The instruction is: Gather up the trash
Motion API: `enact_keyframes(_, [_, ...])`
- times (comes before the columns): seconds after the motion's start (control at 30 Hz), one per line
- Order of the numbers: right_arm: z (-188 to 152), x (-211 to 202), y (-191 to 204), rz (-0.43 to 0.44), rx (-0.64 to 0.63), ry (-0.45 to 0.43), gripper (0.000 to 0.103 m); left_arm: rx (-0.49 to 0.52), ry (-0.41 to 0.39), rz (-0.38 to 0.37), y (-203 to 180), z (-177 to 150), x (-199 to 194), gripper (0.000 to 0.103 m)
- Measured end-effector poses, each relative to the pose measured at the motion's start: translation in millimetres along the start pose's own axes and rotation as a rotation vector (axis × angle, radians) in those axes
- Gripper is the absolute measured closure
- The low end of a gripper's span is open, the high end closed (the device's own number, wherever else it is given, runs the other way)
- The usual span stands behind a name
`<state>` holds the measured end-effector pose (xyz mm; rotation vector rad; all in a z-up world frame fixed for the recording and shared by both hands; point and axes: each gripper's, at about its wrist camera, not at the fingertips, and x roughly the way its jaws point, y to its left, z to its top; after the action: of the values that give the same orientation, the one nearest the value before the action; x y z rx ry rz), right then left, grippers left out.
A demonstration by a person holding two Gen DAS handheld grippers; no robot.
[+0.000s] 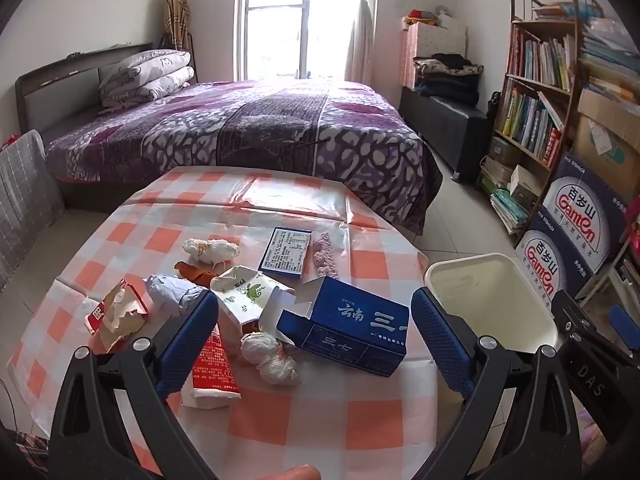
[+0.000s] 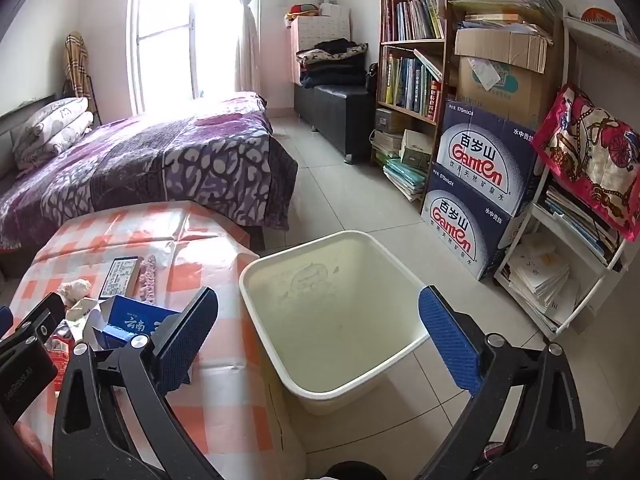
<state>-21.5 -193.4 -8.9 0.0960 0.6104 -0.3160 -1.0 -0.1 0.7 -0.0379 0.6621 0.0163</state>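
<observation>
Trash lies on the checked tablecloth [image 1: 328, 416]: an open blue carton [image 1: 352, 330], a flat blue box [image 1: 286, 252], a floral paper bag [image 1: 250, 294], a red and white packet [image 1: 212, 364], crumpled white tissues [image 1: 270, 356], a torn red wrapper [image 1: 118, 316] and a pink strip [image 1: 326, 254]. My left gripper [image 1: 314, 344] is open above the pile, empty. My right gripper [image 2: 318, 340] is open and empty over the white bin [image 2: 332, 304], which stands on the floor right of the table. The bin [image 1: 492, 300] looks empty.
A bed with a purple cover [image 1: 248, 136] stands behind the table. A bookshelf [image 2: 412, 64], stacked water cartons [image 2: 476, 200] and a white rack [image 2: 580, 240] line the right wall. Tiled floor [image 2: 344, 200] lies between them.
</observation>
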Motion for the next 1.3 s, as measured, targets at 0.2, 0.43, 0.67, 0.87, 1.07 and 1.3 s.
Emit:
enact_keyframes(0.2, [-3, -2, 4, 0.005, -0.031, -0.025, 0.007, -0.008, 0.015, 0.004, -5, 6, 0, 0.009])
enact_keyframes(0.43, [7, -5, -7, 0.026, -0.012, -0.017, 0.007, -0.021, -0.003, -0.015, 0, 6, -6, 0.009])
enact_keyframes(0.67, [-1, -4, 0, 0.030, -0.009, -0.017, 0.007, -0.020, -0.008, -0.015, -4, 4, -5, 0.009])
enact_keyframes(0.87, [-1, -4, 2, 0.031, -0.010, -0.014, 0.007, -0.022, -0.009, -0.018, -3, 5, -7, 0.009])
enact_keyframes(1.07, [-2, -4, 3, 0.032, -0.008, -0.012, 0.007, -0.024, -0.007, -0.022, -2, 3, -6, 0.009])
enact_keyframes(1.3, [-2, -4, 3, 0.033, -0.006, -0.010, 0.007, -0.023, -0.008, -0.022, -2, 3, -6, 0.009])
